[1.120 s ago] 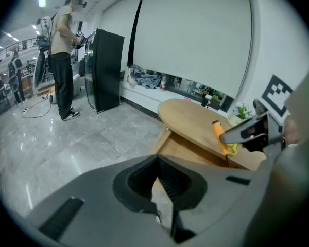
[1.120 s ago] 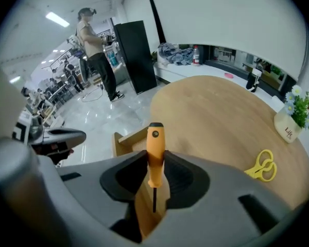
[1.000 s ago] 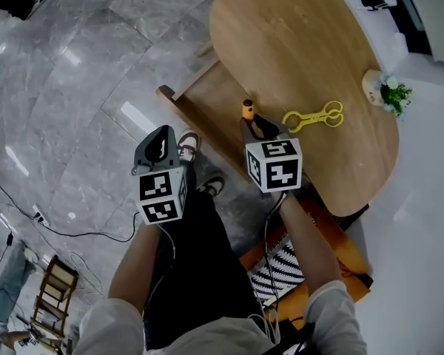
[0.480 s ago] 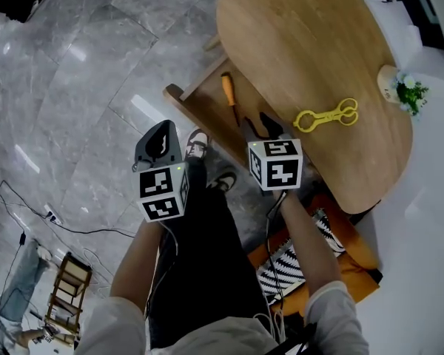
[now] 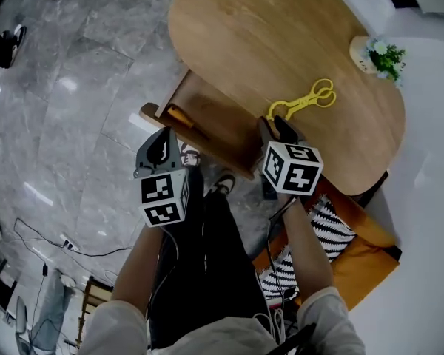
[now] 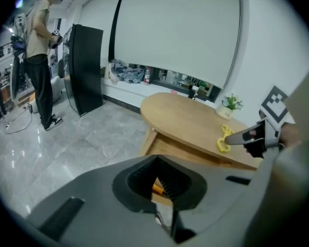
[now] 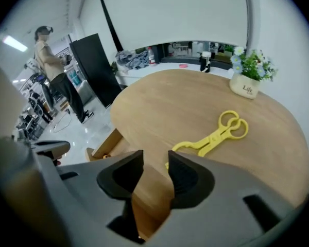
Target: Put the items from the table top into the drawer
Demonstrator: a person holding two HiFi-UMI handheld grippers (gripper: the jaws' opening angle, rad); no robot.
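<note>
Yellow tongs (image 5: 303, 100) (image 7: 216, 135) (image 6: 225, 139) lie on the oval wooden table (image 5: 266, 35). The table's drawer (image 5: 214, 120) is pulled out at the left, with an orange-handled screwdriver (image 5: 179, 115) (image 6: 158, 188) lying inside. My right gripper (image 5: 281, 128) (image 7: 154, 156) hovers over the table's near edge, just short of the tongs, open with nothing between its jaws. My left gripper (image 5: 163, 148) (image 6: 157, 158) hangs above the floor in front of the drawer, its tips together and empty.
A small potted plant (image 5: 377, 54) (image 7: 250, 71) stands at the table's far edge. An orange and striped cushion (image 5: 333, 235) lies under the table at the right. A person (image 6: 38, 60) stands by a black cabinet (image 6: 85, 68) further back. Cables (image 5: 66, 242) run across the floor.
A second ago my right gripper held the screwdriver over the drawer. It has since let go; the screwdriver lies in the drawer and the open gripper has moved right toward the tongs.
</note>
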